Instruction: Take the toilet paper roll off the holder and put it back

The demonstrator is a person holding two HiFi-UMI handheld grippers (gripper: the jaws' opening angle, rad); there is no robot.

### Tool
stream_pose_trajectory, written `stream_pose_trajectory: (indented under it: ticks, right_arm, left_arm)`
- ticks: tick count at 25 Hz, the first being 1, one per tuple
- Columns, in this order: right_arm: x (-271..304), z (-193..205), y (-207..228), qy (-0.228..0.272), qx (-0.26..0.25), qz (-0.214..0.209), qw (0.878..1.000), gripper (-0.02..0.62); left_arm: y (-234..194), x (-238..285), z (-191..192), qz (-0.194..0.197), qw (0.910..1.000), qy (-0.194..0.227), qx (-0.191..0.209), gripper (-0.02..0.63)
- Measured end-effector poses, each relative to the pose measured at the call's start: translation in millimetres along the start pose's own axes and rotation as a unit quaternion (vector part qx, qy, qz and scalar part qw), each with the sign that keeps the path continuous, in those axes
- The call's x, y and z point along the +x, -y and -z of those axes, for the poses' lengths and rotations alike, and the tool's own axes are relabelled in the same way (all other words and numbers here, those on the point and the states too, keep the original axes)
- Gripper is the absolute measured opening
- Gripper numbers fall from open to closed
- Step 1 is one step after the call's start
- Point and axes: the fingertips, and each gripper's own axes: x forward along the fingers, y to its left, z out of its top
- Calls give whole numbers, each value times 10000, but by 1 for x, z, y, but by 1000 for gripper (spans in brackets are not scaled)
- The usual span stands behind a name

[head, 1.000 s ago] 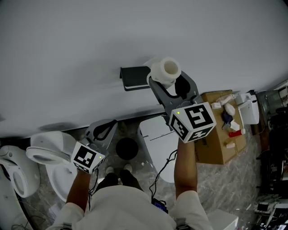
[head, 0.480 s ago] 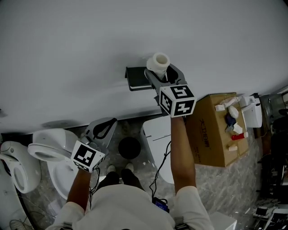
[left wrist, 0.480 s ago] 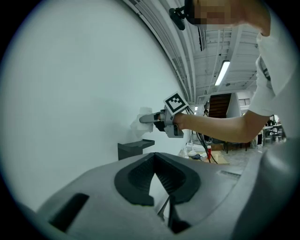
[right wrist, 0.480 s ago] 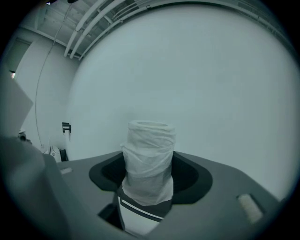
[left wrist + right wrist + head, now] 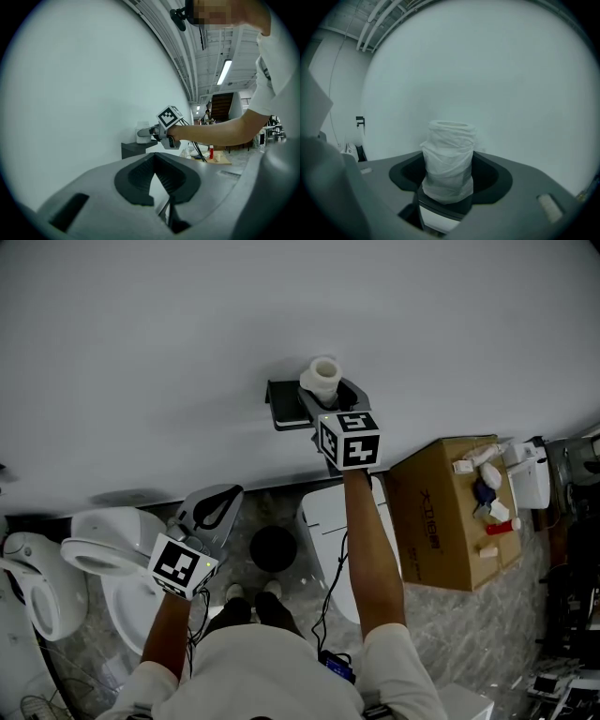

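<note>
Jaws of the right gripper (image 5: 449, 174) stand wide apart and clamp the roll (image 5: 449, 161), one pad on each side of its lower half. The roll is held upright with its open core facing up, and its paper is wrinkled and loosely wound.

Jaws of the left gripper (image 5: 154, 158) are closed, tips together, with nothing between them.

Roll position:
- Head view: the roll (image 5: 323, 376) is against the wall (image 5: 281, 306), at the right end of the holder (image 5: 286, 404), a dark shelf fixed to that wall.
- Left gripper view: the roll (image 5: 143, 132) sits directly over the holder (image 5: 136, 149). Whether its base touches the shelf top cannot be told.

Arm positions:
- The right arm is stretched forward to the wall, with the marker cube (image 5: 349, 439) just behind the roll.
- The left gripper (image 5: 231, 493) is held low and to the left, well apart from the holder, pointing toward the wall base.

Surroundings:
- White toilets (image 5: 94, 563) stand on the floor at the left.
- A cardboard box (image 5: 436, 521) stands at the right, with small items on top.
</note>
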Motion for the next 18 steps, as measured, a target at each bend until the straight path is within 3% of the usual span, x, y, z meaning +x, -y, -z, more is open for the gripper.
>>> stream_pose_trajectory:
  ticks: [14,18]
  right_arm:
    - [3,6,-2,28,80,49,10000,290]
    - [-3,3,-3,164,104,137,9997,324]
  left_arm:
    - [-3,6,2,15,10000,28,-61,5]
    - [-3,7,2,36,10000,10,-49,5]
